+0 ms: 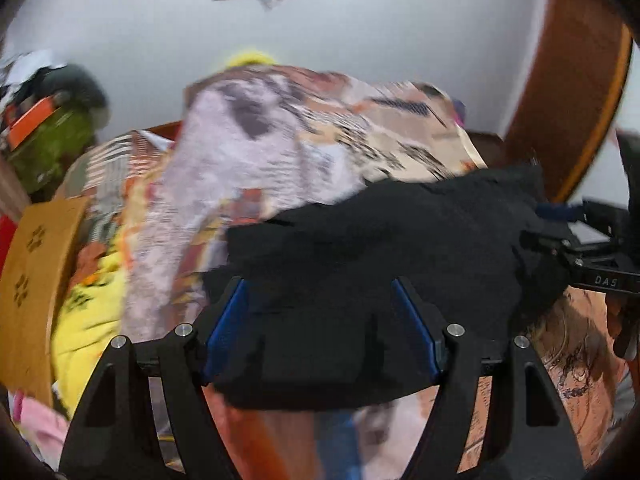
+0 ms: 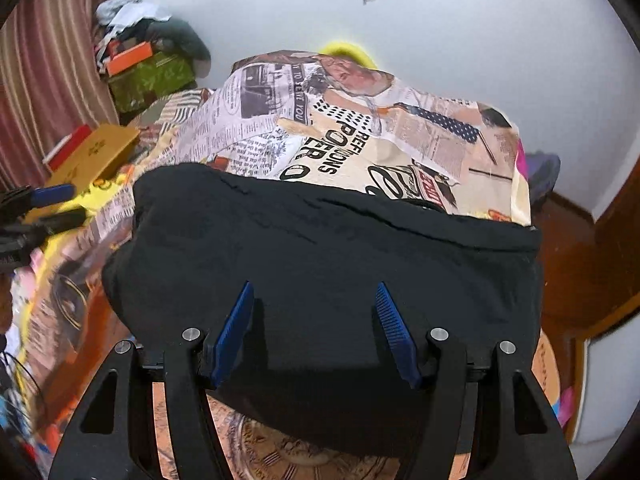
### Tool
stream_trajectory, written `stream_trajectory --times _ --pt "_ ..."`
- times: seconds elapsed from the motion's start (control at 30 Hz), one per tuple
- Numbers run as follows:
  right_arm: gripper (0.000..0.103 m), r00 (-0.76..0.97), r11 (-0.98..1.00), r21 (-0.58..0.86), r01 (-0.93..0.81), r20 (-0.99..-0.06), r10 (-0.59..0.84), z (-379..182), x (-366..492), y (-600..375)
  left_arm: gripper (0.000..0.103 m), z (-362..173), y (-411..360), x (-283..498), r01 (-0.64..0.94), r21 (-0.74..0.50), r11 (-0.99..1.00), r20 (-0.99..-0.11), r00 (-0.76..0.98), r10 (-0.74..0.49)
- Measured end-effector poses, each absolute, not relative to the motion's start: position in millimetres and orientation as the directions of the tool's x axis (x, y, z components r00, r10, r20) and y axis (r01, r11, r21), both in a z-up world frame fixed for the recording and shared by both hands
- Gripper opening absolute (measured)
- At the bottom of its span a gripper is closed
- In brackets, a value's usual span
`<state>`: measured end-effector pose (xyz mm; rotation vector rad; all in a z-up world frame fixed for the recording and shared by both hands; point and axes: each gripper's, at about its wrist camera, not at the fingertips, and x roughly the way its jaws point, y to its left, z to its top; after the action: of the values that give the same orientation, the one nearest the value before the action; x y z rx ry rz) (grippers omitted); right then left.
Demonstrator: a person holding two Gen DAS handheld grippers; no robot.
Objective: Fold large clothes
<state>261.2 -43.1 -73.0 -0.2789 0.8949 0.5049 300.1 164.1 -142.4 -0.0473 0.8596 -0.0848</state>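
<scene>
Nearest me, my left gripper [image 1: 320, 300] has its blue pads spread wide with nothing pinched, hovering over the black garment [image 1: 380, 248]. My right gripper [image 2: 316, 304] is spread apart the same way above that same dark cloth, which lies bunched on the newspaper-print bedsheet [image 2: 360, 136]. To the left I see a tan box [image 2: 96, 152], farther back a green box [image 2: 152, 78], then the white wall [image 2: 460, 32].

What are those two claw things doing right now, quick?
Left gripper: open, blue-padded fingers spread over the dark black folded garment, gripping nothing.
Right gripper: open, spread over the same garment, gripping nothing.
</scene>
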Motion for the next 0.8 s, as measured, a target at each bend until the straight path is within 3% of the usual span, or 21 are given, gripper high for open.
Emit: stream_trajectory --times 0.2,0.33,0.5,0.8 --pt "0.060 0.494 0.838 -0.063 -0.542 -0.830 0.258 -99.4 271.5 -40.3 0.071 -184.7 129.0 341.0 0.078 -0.126 0.989 -0.792 0.592 -0.147" --pt "0.069 0.486 0.835 -0.054 -0.547 -0.833 0.264 -114.0 276.6 -45.8 0.073 -201.4 114.3 363.7 0.071 -0.114 0.991 -0.802 0.582 -0.134" --pt "0.070 0.501 0.814 -0.103 -0.572 -0.830 0.247 -116.5 271.9 -42.9 0.080 -211.9 110.0 382.8 0.043 -0.127 0.991 -0.809 0.574 -0.129" --pt "0.071 0.479 0.830 -0.067 -0.553 -0.841 0.252 -112.0 265.9 -64.1 0.081 -209.7 117.9 362.1 0.010 -0.151 0.988 -0.807 0.577 -0.129"
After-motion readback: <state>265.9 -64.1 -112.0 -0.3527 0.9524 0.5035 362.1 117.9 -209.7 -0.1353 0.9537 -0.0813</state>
